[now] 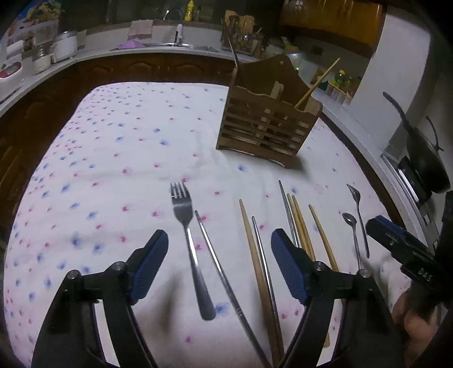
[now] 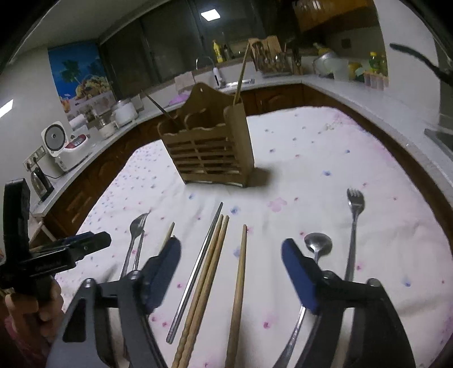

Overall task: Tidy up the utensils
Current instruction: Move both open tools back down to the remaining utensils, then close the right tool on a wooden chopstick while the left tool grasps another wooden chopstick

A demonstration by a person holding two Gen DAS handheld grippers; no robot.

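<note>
Utensils lay in a row on the flowered cloth (image 1: 113, 147): a fork (image 1: 188, 240), wooden chopsticks (image 2: 211, 283) and a spoon (image 2: 317, 246), in front of the wooden holder (image 2: 209, 147). The left gripper (image 1: 219, 269) and the right gripper (image 2: 230, 278) hovered above them, jaws wide open, holding nothing.

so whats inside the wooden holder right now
One wooden chopstick stands in the wooden holder's right compartment and a metal chopstick leans in the left. The compartment bottoms are hidden behind the slats.

Dim kitchen, ceiling panel (image 2: 209, 15) glowing; fisheye edges warped, vignetted
</note>
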